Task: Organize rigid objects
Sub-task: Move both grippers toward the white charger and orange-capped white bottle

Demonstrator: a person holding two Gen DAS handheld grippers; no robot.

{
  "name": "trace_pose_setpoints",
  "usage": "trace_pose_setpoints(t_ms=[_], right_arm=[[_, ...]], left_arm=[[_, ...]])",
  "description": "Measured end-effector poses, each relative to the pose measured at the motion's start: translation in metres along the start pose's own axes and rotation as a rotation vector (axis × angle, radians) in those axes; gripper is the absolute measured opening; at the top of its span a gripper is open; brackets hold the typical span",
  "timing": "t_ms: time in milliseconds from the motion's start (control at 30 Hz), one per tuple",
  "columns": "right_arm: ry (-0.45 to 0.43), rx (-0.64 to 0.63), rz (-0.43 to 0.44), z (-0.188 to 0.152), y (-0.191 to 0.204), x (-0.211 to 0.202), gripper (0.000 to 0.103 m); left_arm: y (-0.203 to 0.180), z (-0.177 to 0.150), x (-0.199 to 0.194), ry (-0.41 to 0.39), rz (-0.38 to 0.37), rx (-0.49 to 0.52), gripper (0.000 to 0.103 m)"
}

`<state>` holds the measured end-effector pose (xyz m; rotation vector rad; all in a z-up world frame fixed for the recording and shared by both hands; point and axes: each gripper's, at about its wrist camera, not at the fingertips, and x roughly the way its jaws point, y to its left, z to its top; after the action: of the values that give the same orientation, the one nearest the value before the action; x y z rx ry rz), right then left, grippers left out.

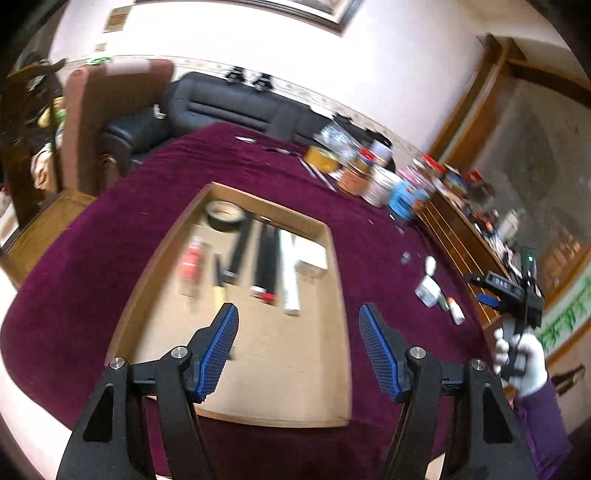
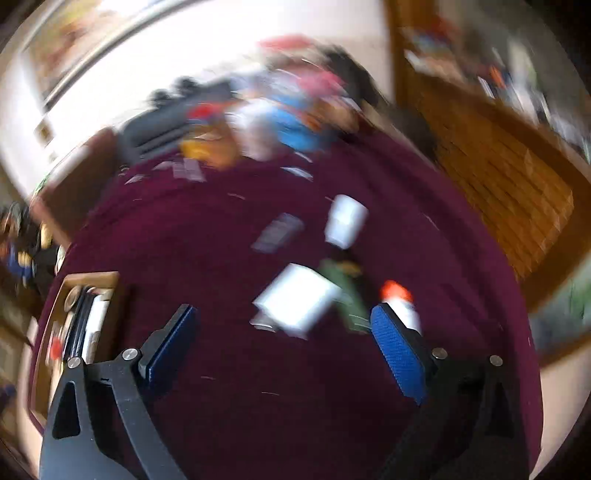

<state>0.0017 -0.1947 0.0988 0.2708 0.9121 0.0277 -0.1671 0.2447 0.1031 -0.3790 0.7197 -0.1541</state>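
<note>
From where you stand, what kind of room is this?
Most likely a home living room: a black sofa against the wall, a framed picture above it, and a table under a maroon cloth holding a wooden tray.

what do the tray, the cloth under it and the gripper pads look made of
Tray: probably wood, matte, with tan raised walls and a pale floor.
Cloth: maroon fabric, seemingly plush, with soft creases and no shine.
Pads on the left gripper: blue, likely rubber or plastic, judging by their fine ridges.

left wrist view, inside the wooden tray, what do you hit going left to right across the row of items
In the wooden tray: red-and-white item → small yellow-handled tool → long black bar with a red end → white tube → white box. Motion blur hides finer detail.
</note>
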Motion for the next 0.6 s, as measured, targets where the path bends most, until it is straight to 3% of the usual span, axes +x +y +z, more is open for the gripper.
trace_pose_setpoints(t_ms=[133, 333, 400, 533, 600], right_arm=[[-0.002, 0.012, -0.014, 0.004, -0.022, 0.009, 0.093], [-0.011, -0.100, 0.031, 0.014, 0.022, 0.043, 0.093], [0.026, -0.134, 0.031, 0.014, 0.034, 0.065, 0.093], [0.109, -0.187, 0.149, 0.001, 0.058, 0.079, 0.092], [0.167, -0.214, 0.289, -0.006, 0.069, 0.075, 0.092]], left_arm=[[-0.028, -0.006, 0.008, 0.028, -0.003, 0.042, 0.062], [-0.059, -0.014, 0.003, 0.041, 0.021, 0.093, 0.062], [-0.064, -0.016, 0.001, 0.043, 0.032, 0.101, 0.062], [-0.067, -0.020, -0.001, 0.059, 0.053, 0.106, 0.062], [-0.066, -0.021, 0.003, 0.074, 0.055, 0.102, 0.062]])
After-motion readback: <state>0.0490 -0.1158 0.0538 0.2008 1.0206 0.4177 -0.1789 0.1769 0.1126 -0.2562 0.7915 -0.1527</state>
